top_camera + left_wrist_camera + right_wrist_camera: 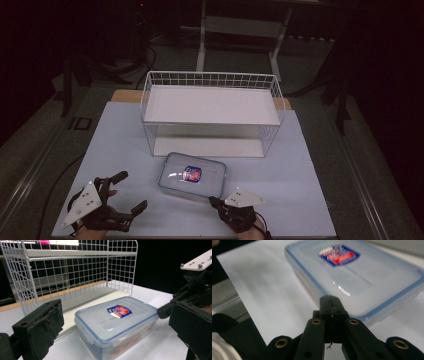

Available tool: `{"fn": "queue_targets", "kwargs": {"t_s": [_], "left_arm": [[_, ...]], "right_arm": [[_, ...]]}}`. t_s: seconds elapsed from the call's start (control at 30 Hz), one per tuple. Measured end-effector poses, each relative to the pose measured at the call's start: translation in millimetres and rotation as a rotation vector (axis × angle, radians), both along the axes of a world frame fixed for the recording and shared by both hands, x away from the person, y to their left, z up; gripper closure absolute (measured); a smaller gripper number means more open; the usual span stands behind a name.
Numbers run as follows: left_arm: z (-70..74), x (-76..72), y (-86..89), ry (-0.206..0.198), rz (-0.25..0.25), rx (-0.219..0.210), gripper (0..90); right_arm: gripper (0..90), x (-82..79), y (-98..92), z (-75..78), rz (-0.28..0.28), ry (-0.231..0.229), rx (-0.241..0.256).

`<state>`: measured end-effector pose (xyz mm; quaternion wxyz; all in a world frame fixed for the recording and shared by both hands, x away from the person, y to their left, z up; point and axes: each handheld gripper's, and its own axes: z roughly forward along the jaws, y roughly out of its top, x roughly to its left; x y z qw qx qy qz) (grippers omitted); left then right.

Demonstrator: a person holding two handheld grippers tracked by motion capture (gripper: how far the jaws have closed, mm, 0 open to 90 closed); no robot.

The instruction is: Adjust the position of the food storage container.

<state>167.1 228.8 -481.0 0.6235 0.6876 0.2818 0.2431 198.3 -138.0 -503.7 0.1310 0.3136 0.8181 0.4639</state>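
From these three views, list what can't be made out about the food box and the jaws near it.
- Contents of the food box: left gripper view, frosted walls show just an orange blur.
- Label print: too small in the high view, blurred in the right gripper view.
- Right gripper: its jaws are shut; blur hides whether they touch the box.
- Left gripper: jaws open; the left gripper view's edges cut them off.

The white worktop (115, 145) carries a white wire rack (212, 115) at 12 o'clock and a clear lidded container (192, 176) just before it, near the centre.
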Motion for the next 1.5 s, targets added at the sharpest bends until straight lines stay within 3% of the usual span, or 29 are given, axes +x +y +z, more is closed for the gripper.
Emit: {"fn": "queue_targets", "kwargs": {"t_s": [0.1, 0.2, 0.3, 0.4, 0.73, 0.87, 0.9, 0.97, 1.07, 1.3, 1.33, 1.43, 1.5], "left_arm": [[-0.8, 0.5, -1.7, 0.005, -0.005, 0.007, 0.0], [-0.9, 0.7, -2.2, 0.007, -0.006, 0.007, 0.0], [-1.0, 0.5, -2.0, 0.006, -0.004, 0.01, 0.0], [-1.2, 0.9, -2.0, 0.011, -0.006, 0.011, 0.0], [-2.1, 1.5, -2.7, 0.016, -0.009, 0.009, 0.0], [-3.1, 2.7, -3.2, 0.027, -0.017, 0.009, 0.0], [-3.1, 2.7, -3.5, 0.028, -0.02, 0.012, 0.0], [-3.5, 2.8, -4.3, 0.031, -0.026, 0.014, 0.0], [-4.1, 3.5, -5.4, 0.037, -0.033, 0.018, 0.0], [-8.3, 13.9, -6.6, 0.109, -0.039, 0.011, 0.0], [-7.8, 16.5, -5.2, 0.114, -0.052, -0.009, 0.0], [-5.1, 26.8, -5.6, 0.145, -0.025, 0.015, 0.4], [-2.8, 31.5, -6.4, 0.15, -0.023, 0.029, 6.3]], "right_arm": [[90.0, 0.5, 3.7, 3.9, 0.032, -0.042, 0.0], [90.0, 2.8, 12.9, 0.4, 0.07, -0.026, -0.011], [90.0, 5.8, 18.1, -5.0, 0.083, -0.015, -0.04], [90.0, 7.7, 18.2, -5.9, 0.085, -0.009, -0.036], [90.0, 14.9, 5.9, -4.5, 0.021, -0.012, -0.036], [90.0, 16.9, 3.8, -4.3, 0.004, -0.023, -0.047], [90.0, 18.8, 2.5, -4.2, -0.025, -0.033, -0.064], [90.0, 20.5, 0.1, -4.3, -0.027, -0.011, -0.045], [89.9, 19.3, 0.0, -3.3, -0.026, -0.012, -0.038], [89.7, 18.2, -5.4, 6.0, -0.035, -0.047, -0.011], [89.5, 18.5, -7.4, 7.8, -0.045, -0.056, -0.012], [82.6, 19.7, -16.5, 16.1, -0.081, -0.089, 0.016], [75.9, 19.4, -20.1, 20.7, -0.096, -0.097, 0.03]]}}
